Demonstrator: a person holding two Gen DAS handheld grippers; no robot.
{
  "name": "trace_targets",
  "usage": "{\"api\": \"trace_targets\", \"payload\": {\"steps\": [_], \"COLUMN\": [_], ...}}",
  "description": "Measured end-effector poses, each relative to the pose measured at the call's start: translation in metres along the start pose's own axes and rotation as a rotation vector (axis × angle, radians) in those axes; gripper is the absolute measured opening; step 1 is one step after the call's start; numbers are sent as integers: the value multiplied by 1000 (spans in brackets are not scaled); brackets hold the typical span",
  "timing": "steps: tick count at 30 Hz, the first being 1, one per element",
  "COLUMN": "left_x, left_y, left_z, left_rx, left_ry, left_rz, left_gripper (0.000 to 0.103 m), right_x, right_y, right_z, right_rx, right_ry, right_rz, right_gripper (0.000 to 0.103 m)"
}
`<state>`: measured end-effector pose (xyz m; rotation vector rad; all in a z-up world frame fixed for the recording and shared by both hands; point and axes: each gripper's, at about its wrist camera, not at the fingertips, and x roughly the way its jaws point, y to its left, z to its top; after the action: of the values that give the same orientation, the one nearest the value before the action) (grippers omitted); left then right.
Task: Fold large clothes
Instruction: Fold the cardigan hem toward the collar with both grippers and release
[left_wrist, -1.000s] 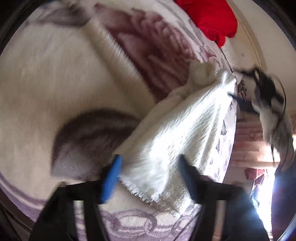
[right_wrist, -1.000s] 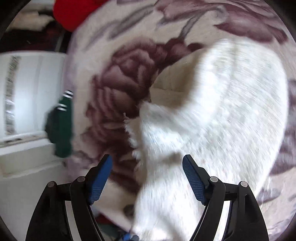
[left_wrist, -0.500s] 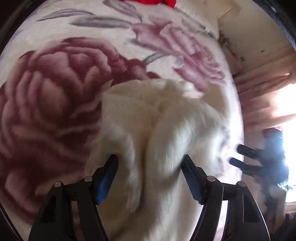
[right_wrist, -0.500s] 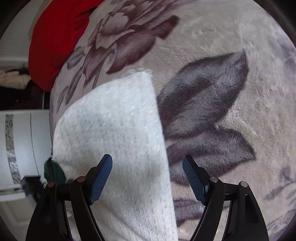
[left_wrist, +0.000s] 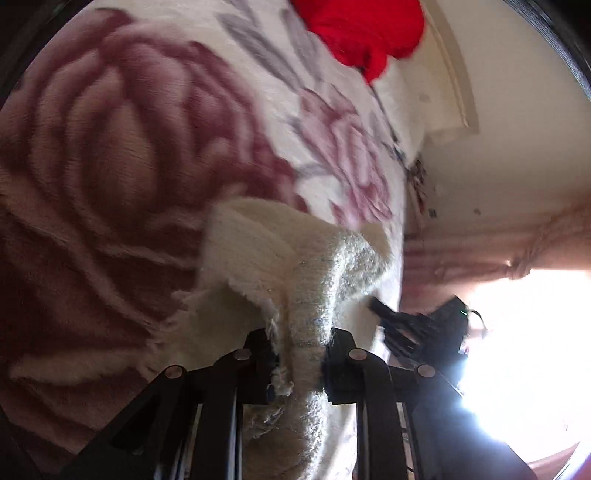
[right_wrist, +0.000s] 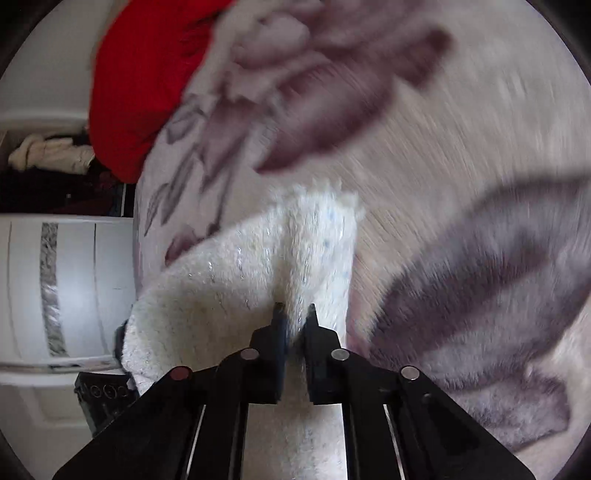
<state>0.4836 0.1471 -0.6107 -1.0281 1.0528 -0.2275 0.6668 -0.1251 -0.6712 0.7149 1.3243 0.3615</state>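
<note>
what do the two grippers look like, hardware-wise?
Both match: the left gripper and right gripper are matte black two-finger linkages with angular struts and round silver pivot pins; one pin on the right looks reddish. Finger pads look dark blue. No cables, sleeves or markings visible.

A plush blanket (left_wrist: 122, 155) printed with big roses covers the bed. A red garment (right_wrist: 144, 81) lies at its far edge. The white fuzzy garment (left_wrist: 258, 243) partly rests on it.

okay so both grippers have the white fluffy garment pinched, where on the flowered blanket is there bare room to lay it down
Bare patches: the big rose on the floral blanket, left of the white garment that the left gripper pinches; and the pale stretch right of it past the right gripper. Crowded: the far end, where the red cloth lies.
</note>
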Motion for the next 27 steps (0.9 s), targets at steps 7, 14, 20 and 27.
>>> {"api": "trace_targets", "payload": {"steps": [7,14,20,27], "left_x": [0,-75,-12,8], "left_y": [25,-64,-72,-4], "left_z": [14,-17,-39,-21], "left_rx": [-31,271,407,346], "left_ry": [110,-96,14,74], "left_rz": [20,241,461,516], "left_gripper": [47,50,15,17], "right_x": [38,-29,-39,-33], "right_y": [17,31,23,3], "right_z": [14,-10,-62,-94], "right_rx": [-59,-75,-78,-33], "right_ry": [106,47,91,185], "right_rz": [-178,-122,-73,-92], "right_gripper": [12,51,51,51]}}
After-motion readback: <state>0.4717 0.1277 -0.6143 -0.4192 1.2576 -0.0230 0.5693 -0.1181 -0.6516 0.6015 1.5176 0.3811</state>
